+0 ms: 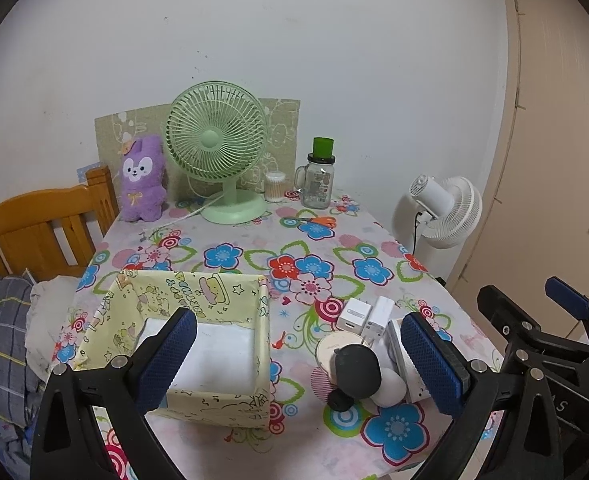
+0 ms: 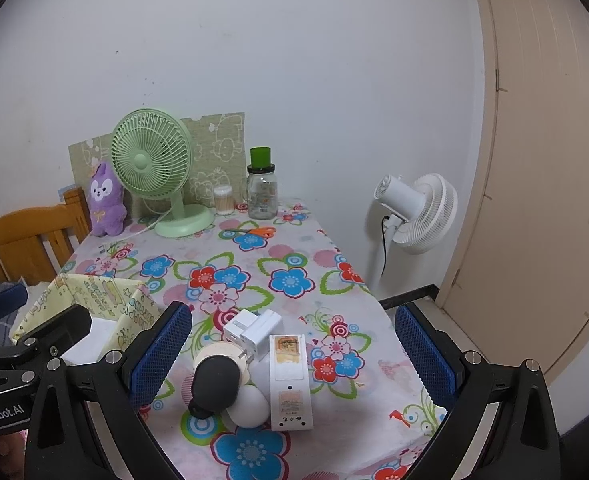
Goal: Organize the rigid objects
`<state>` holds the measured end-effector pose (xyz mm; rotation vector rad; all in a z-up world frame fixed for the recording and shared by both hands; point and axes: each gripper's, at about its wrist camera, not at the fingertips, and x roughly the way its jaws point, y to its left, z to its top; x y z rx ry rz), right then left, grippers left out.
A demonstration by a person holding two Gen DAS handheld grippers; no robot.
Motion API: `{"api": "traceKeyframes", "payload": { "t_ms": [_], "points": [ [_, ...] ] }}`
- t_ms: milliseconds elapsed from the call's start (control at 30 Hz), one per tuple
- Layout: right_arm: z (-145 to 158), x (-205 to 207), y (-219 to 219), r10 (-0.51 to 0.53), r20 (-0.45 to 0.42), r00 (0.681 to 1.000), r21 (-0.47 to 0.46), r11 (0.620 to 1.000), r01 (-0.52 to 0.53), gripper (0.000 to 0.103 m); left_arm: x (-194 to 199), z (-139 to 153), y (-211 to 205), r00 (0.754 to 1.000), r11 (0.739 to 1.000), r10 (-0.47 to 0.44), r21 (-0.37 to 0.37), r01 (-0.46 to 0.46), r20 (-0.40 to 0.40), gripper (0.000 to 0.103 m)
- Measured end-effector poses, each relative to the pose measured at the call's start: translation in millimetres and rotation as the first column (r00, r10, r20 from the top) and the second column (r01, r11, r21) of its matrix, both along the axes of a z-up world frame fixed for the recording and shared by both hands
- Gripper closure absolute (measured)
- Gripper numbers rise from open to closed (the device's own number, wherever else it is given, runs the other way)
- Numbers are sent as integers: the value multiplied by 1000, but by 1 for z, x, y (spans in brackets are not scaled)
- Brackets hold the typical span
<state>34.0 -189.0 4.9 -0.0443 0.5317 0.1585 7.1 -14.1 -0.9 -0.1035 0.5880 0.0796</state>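
A yellow patterned storage box (image 1: pixel 214 300) (image 2: pixel 106 300) sits on the flowered table, white inside. To its right lies a pile of small things: two white chargers (image 1: pixel 368 316) (image 2: pixel 254 330), a round beige disc (image 1: pixel 336 350), a black rounded device (image 1: pixel 354 374) (image 2: pixel 216 382), a white egg-shaped thing (image 1: pixel 392 390) (image 2: pixel 248 406) and a white power strip (image 2: pixel 290 380). My left gripper (image 1: pixel 298 360) hovers open above the box's right edge and the pile. My right gripper (image 2: pixel 294 360) is open above the pile, holding nothing.
At the back stand a green desk fan (image 1: pixel 218 148), a purple plush (image 1: pixel 140 178), a glass jar with a green cup on top (image 1: pixel 319 178), a cotton-swab tub (image 1: pixel 275 186) and orange scissors (image 1: pixel 320 221). A white floor fan (image 2: pixel 414 210) and a door stand to the right; a wooden bed frame (image 1: pixel 42 228) to the left.
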Motion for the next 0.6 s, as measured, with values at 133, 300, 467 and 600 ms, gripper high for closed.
{"api": "traceKeyframes", "payload": {
  "t_ms": [133,300,467,600],
  "points": [
    [0,0,0,-1,0,1000,-1,1000,1,1,0,1,-1,1000,1000,0,12,0,6,0],
    [0,0,0,0,-2,1000,1,1000,0,0,0,1,0,1000,1000,-4,-3,4,-5,0],
    [0,0,0,-1,-7,1000,4,1000,1,1,2,0,0,1000,1000,-7,-13,7,-21,0],
    [-1,1,0,-2,-10,1000,2,1000,2,1,1,-1,-1,1000,1000,-7,-3,7,-18,0]
  ]
}}
